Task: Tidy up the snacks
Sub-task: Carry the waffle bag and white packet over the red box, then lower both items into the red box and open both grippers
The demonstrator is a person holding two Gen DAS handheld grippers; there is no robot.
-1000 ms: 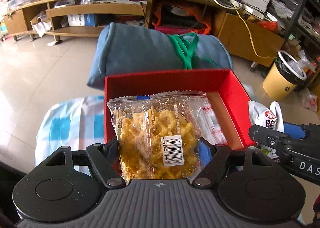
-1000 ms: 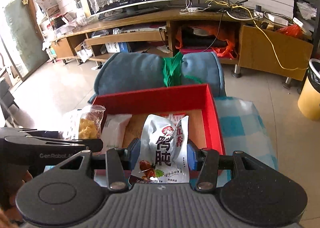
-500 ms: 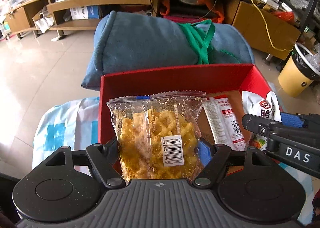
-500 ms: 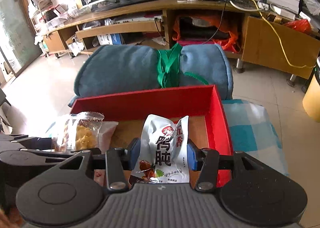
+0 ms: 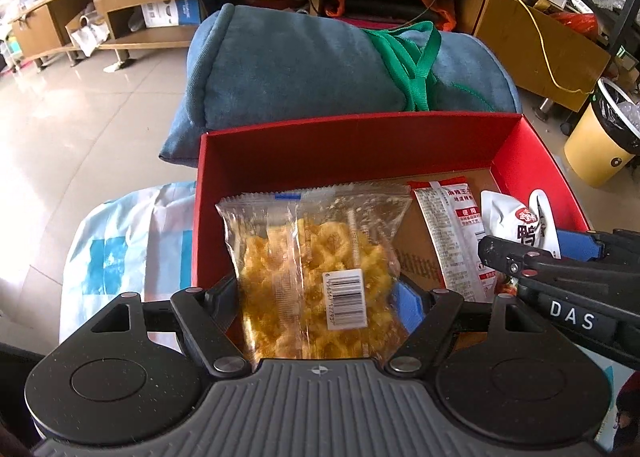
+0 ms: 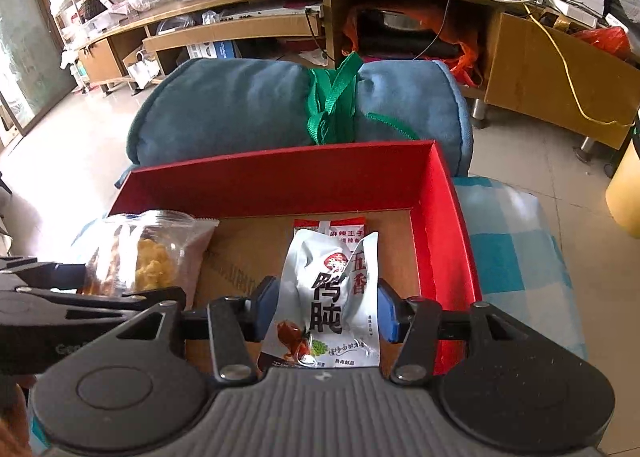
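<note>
The left tool [image 5: 320,297] squeezes a clear bag of yellow crackers [image 5: 316,269] over the left side of the red box [image 5: 360,145]. The right tool [image 6: 324,309] squeezes a white snack pouch [image 6: 328,297] over the box's right side. A red packet [image 5: 452,233] lies flat inside the box.

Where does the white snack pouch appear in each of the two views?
Left wrist view: white snack pouch at far right, over the red box.
Right wrist view: pouch at lower centre, gripped in the right claw.
Shared landmark: blue rolled cushion behind the box.
</note>
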